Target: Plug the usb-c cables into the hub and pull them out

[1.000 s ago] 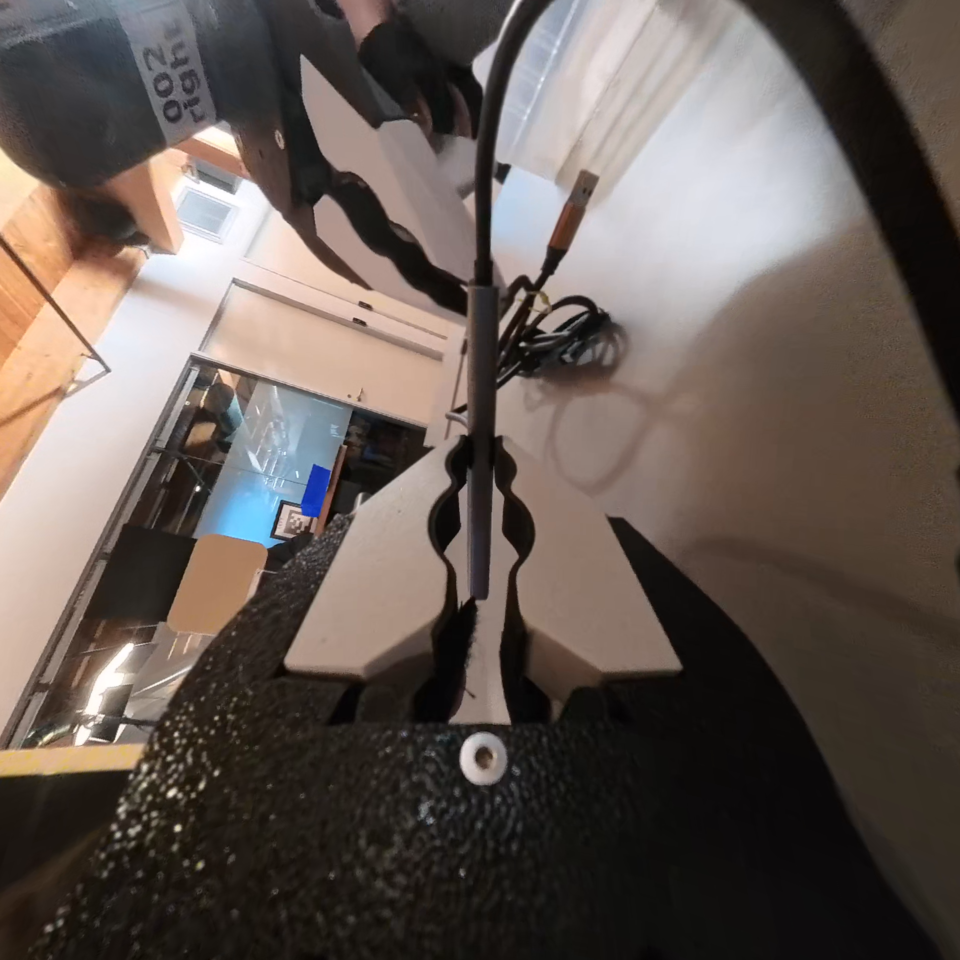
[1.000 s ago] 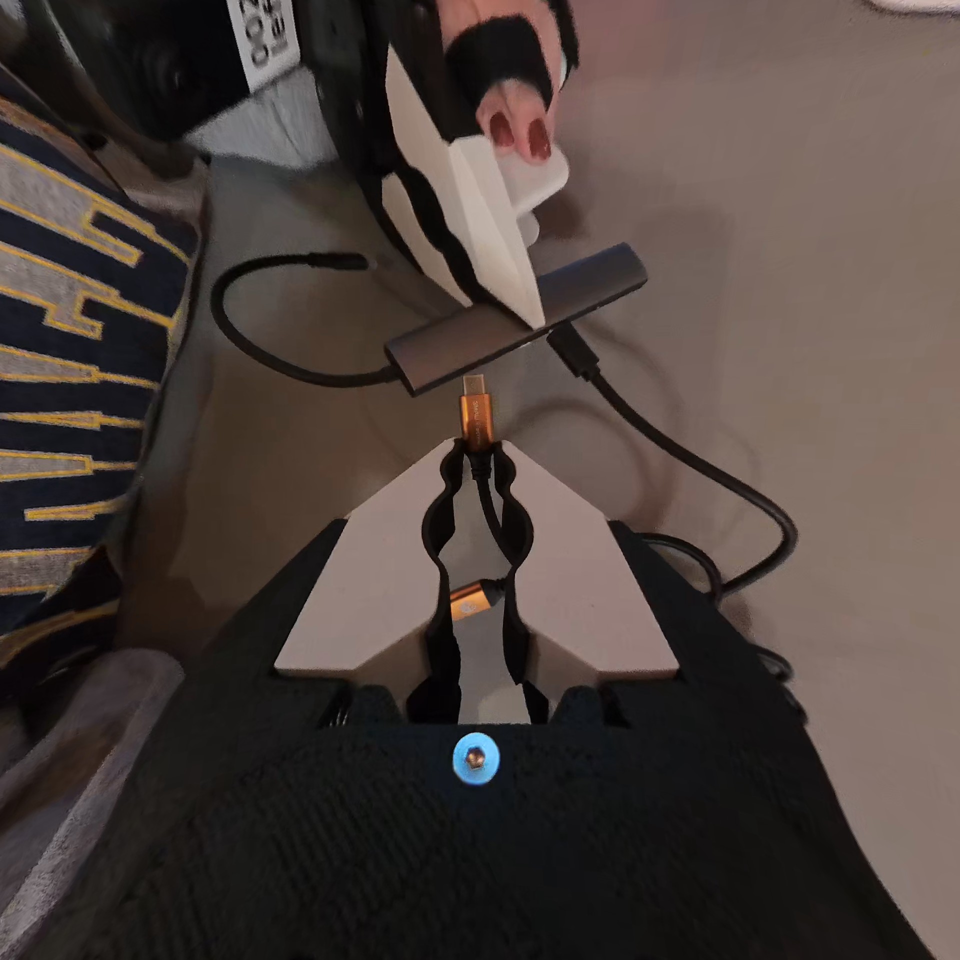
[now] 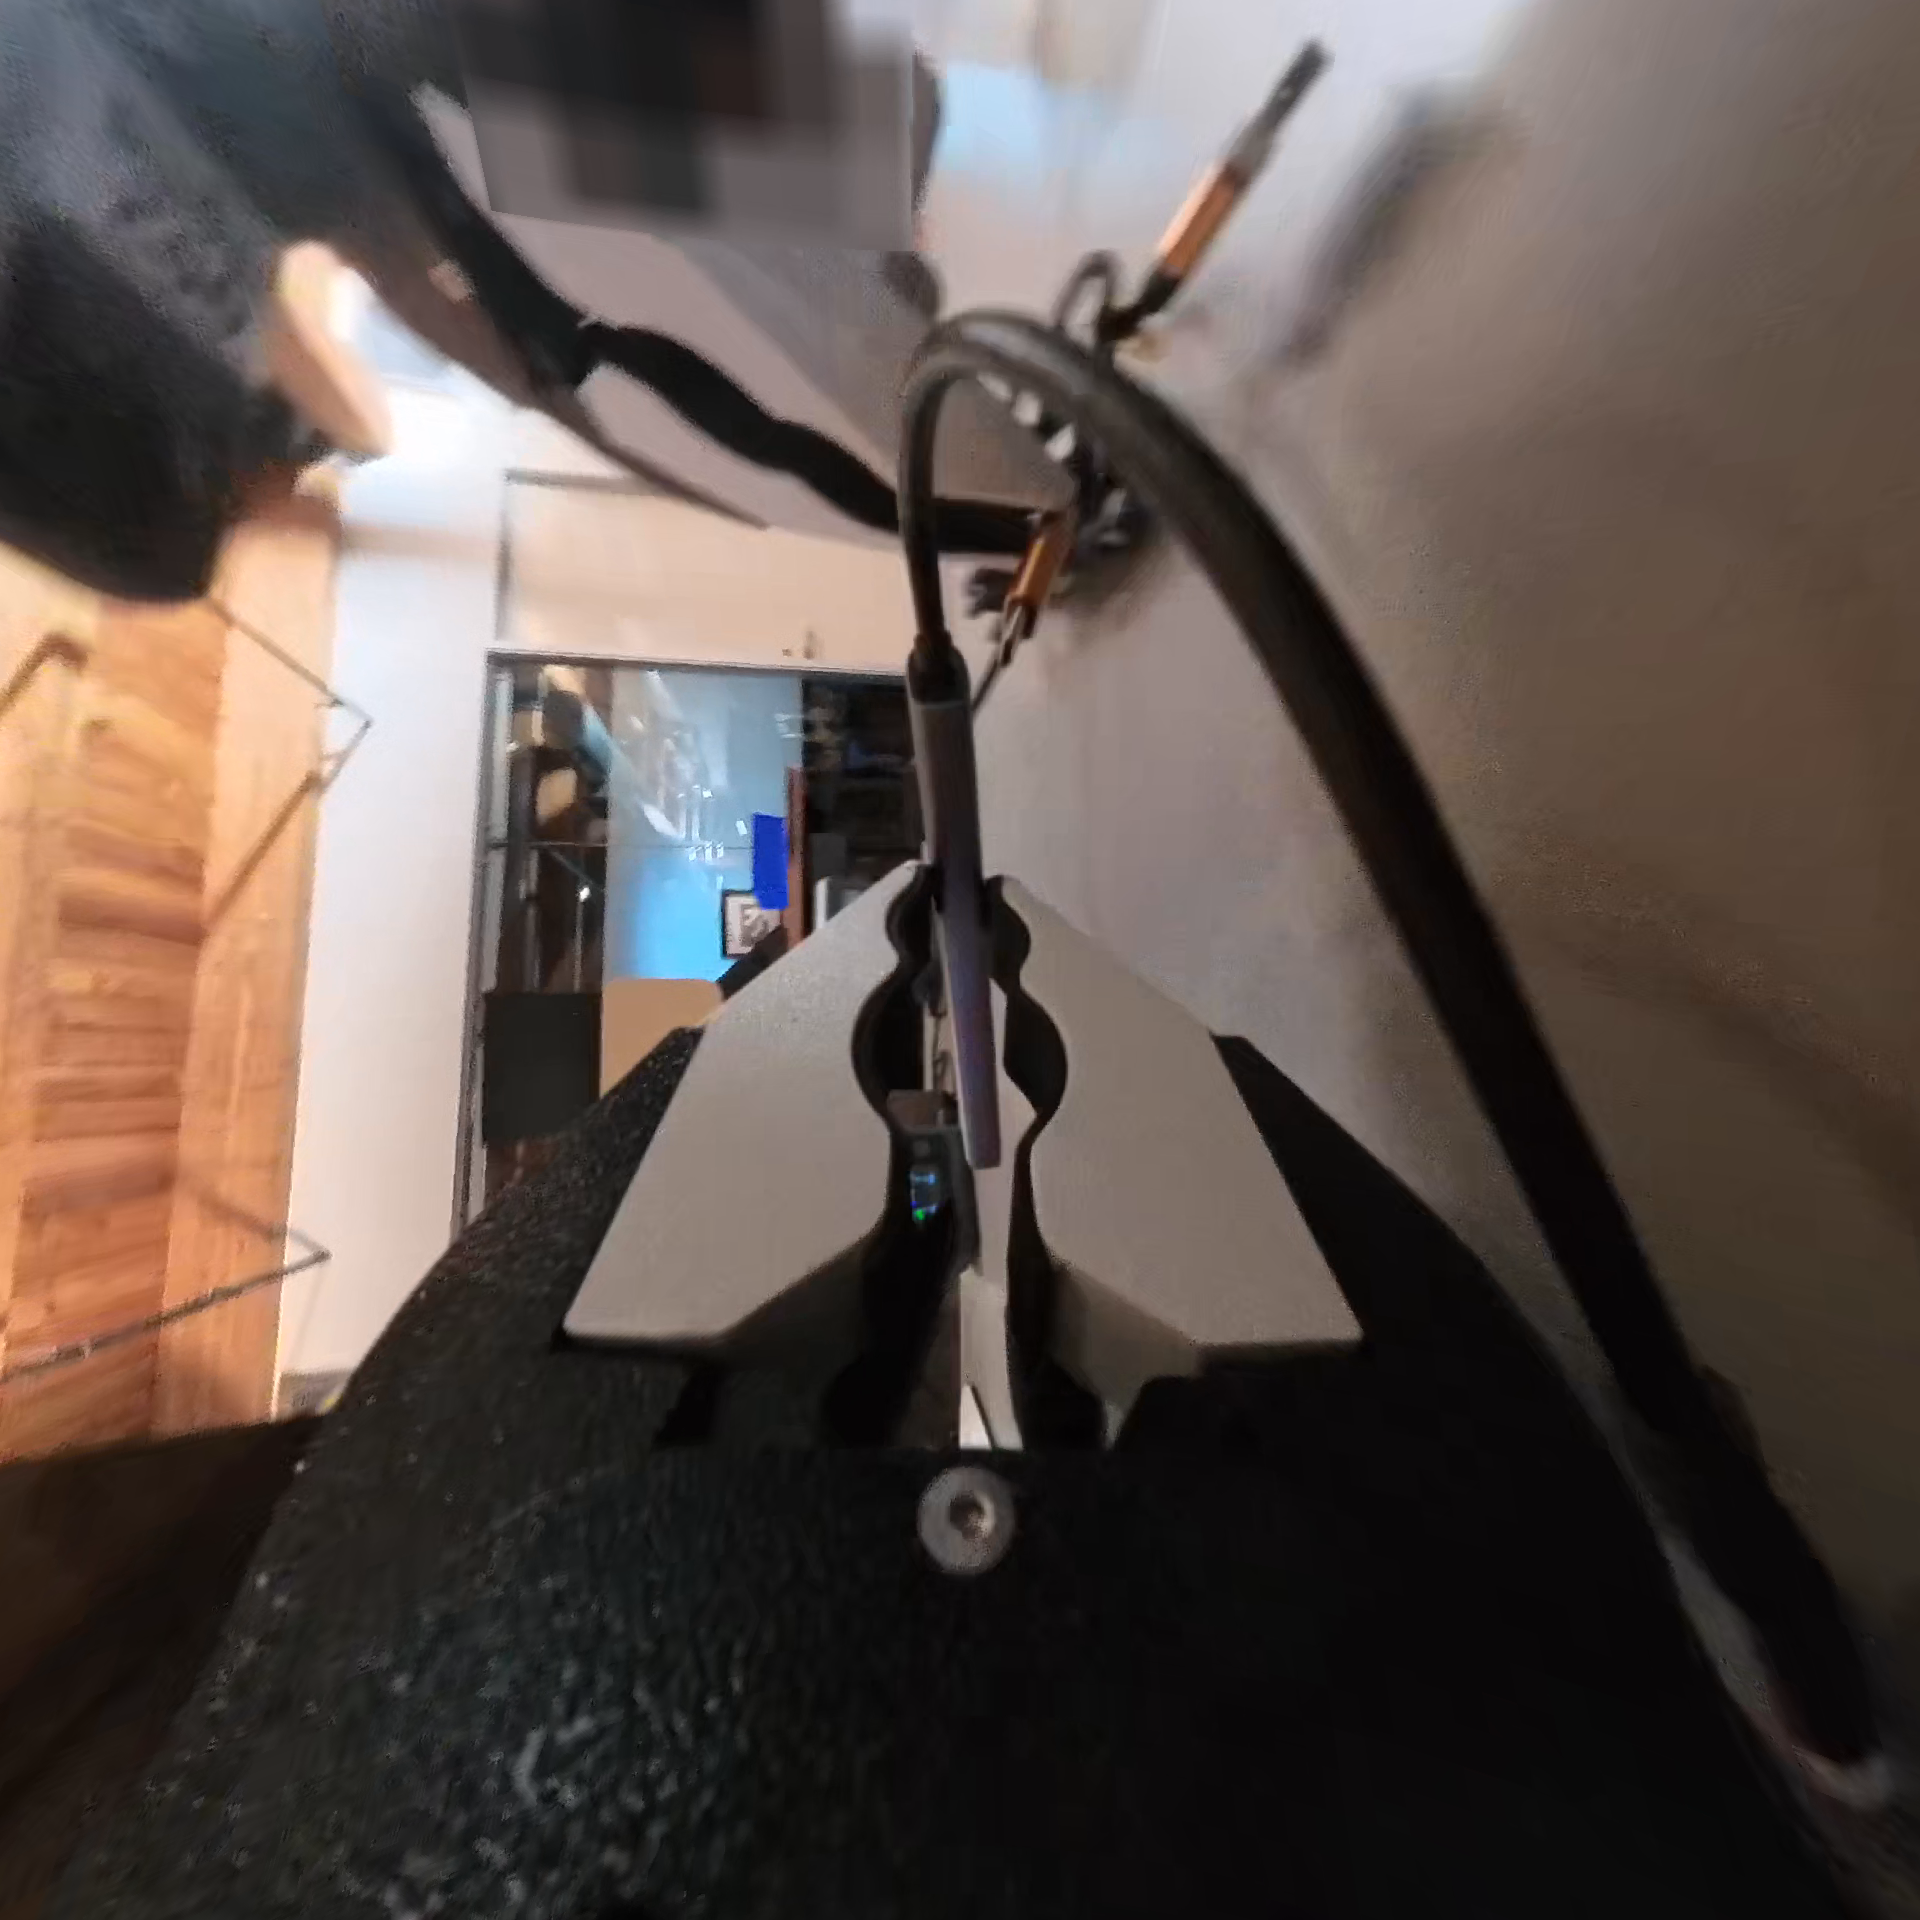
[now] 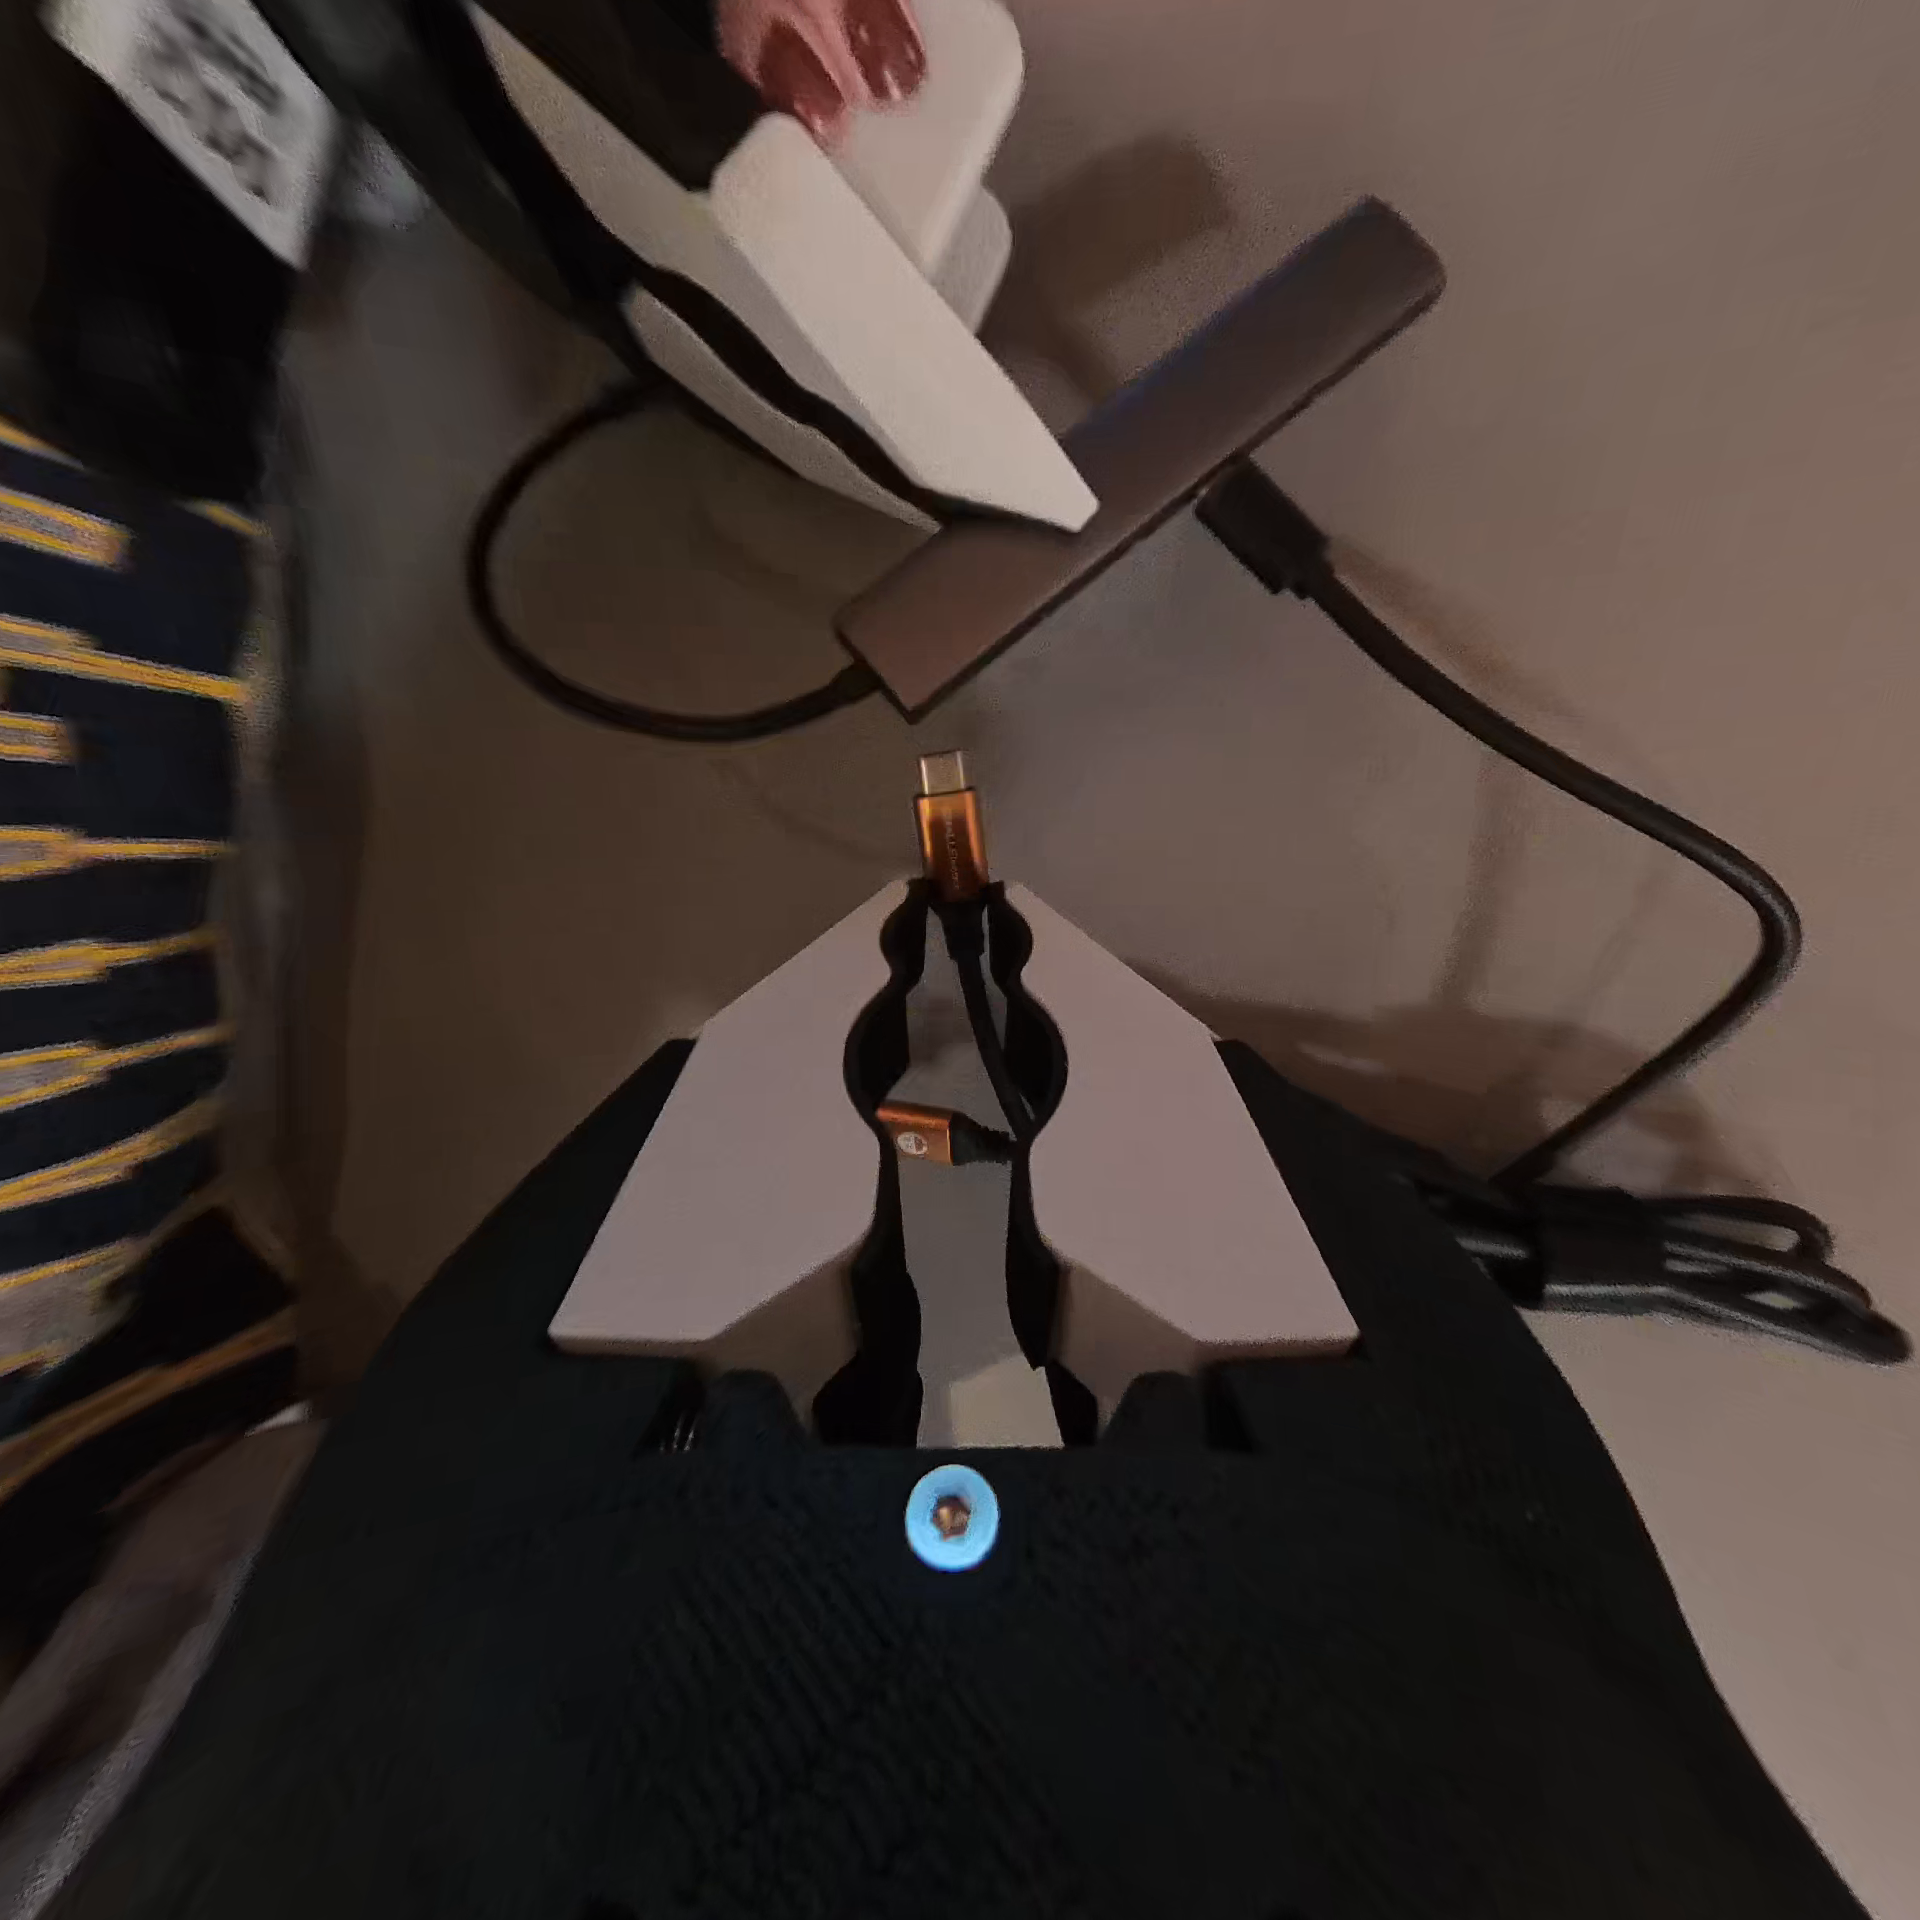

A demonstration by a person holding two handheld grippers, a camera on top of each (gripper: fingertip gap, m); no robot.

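Hub point(image 4: 1143, 468): slim dark grey metal bar, clamped near its middle between the white fingers of the left gripper point(image 4: 1039, 509), lifted clear of the pale grey worktop point(image 4: 1558, 156). In the right wrist view it lies ahead of the right gripper point(image 4: 951, 894), slanting from low left to high right, its near corner just beyond the plug tip and not touching it.

Orange-sleeved USB-C plug point(image 4: 948, 831): pinched at its base by the closed fingertips of the right gripper, silver tip pointing forward at the hub. Its thin black cord runs back between the fingers, where a second orange connector point(image 4: 920, 1138) shows lower down in the gap.

Thick black cable point(image 4: 1558, 790): plugged into the hub's long side, to the right of the left gripper's fingers, arcing right and back to a bundled black coil point(image 4: 1683, 1257) on the worktop beside the right gripper.

Hub's own thin black lead point(image 4: 582, 665): leaves the near end and loops leftward.

Left wrist view only: the hub point(image 3: 961, 987) seen edge-on, a narrow strip gripped between the left gripper's point(image 3: 956, 894) fingertips; beyond it the blurred right gripper point(image 3: 727, 436); an orange plug point(image 3: 1039, 566) near it and a further orange connector point(image 3: 1200, 223) farther ahead to the right; a wood-panelled wall point(image 3: 125, 987) at the left.

Right wrist view only: a person's fingertips point(image 4: 831, 62) on the left gripper's body, and a navy garment with yellow stripes point(image 4: 104, 935) at the left.
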